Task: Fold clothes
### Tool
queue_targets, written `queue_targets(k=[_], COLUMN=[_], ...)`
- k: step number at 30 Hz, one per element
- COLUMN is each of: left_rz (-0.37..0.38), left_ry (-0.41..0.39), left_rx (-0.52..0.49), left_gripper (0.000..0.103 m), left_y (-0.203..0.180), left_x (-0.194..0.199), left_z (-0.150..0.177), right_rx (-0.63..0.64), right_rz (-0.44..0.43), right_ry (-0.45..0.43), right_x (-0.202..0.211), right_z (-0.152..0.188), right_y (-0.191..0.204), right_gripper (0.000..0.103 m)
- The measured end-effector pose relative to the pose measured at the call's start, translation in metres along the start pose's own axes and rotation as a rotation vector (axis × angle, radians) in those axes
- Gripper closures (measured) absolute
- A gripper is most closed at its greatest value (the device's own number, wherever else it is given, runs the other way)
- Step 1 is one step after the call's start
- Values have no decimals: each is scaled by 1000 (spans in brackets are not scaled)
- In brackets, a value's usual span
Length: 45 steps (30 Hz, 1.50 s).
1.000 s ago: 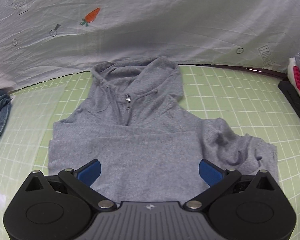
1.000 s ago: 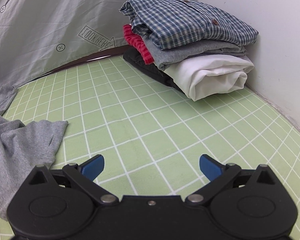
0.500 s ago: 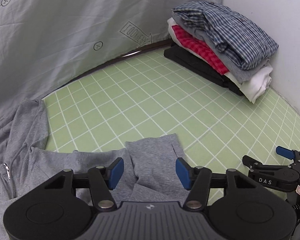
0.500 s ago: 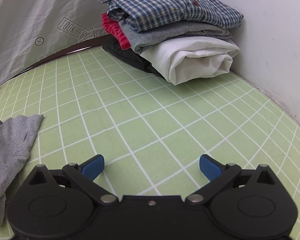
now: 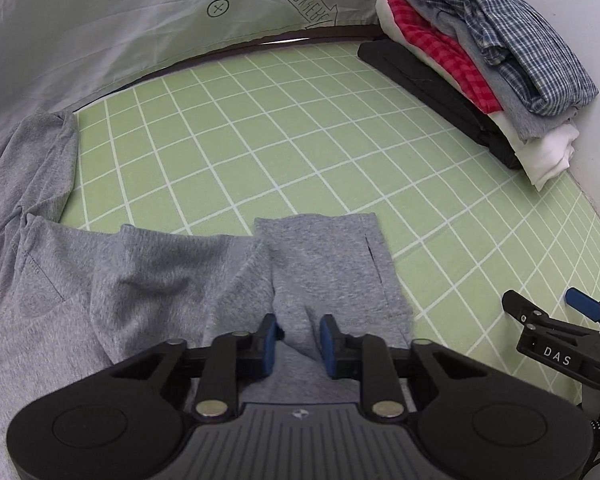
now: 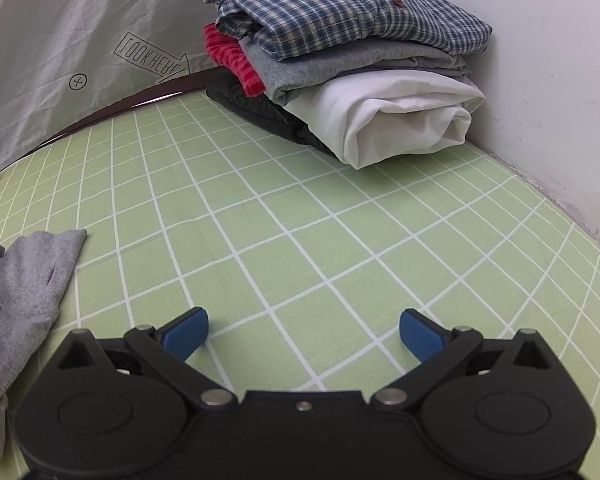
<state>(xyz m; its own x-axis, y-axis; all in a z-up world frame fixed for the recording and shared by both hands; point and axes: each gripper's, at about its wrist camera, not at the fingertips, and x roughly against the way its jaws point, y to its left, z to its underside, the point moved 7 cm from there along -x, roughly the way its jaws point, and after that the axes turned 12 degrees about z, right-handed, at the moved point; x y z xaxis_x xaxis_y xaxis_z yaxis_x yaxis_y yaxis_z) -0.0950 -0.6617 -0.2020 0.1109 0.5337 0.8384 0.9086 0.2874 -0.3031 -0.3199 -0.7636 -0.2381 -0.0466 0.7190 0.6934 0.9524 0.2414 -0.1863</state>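
Since half a second ago the left gripper (image 5: 298, 344) has closed onto the sleeve of the grey knit hoodie (image 5: 148, 276) lying on the green gridded table (image 5: 300, 140), so carry it across smoothly, while the right gripper (image 6: 302, 334) hovers open.

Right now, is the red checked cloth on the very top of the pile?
No, the blue plaid shirt lies on top of the pile, with the red checked cloth tucked lower down.

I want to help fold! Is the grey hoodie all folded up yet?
Not yet. The grey hoodie is partly folded; its sleeve lies out on the green mat, pinched in the left claw.
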Motion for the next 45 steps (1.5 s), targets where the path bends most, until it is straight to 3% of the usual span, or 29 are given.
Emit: queue_targets(k=[2,6,14,18,27,40,43,45], left_rz=[14,36,31,-4,-170,-329,-365,-384], left_ry=[-21,-92,-301,-427,-589,-648,-659,-666], left_rx=[21,62,192,257,365,617,677,719], left_gripper=[96,98,98,99,99,96,90,78], left_y=[3,8,46,79,174,303,333,349], left_x=[6,32,132,191,298,358,371,378], left_z=[0,0,9,17,67,173,198,214], right_rx=[11,47,101,151,217,263,275,278], right_rz=[1,2,-15,-36,-82,-148,-165,-168], right_ry=[-2,-5,-35,-60,-104,-173,-189,-195], right_x=[1,6,37,62,127,203,208,208], right_z=[0,1,8,16,38,61,57,51], right_y=[1,4,14,29,75,161,182,195], right_gripper=[0,0,0,0,0,0,0,0])
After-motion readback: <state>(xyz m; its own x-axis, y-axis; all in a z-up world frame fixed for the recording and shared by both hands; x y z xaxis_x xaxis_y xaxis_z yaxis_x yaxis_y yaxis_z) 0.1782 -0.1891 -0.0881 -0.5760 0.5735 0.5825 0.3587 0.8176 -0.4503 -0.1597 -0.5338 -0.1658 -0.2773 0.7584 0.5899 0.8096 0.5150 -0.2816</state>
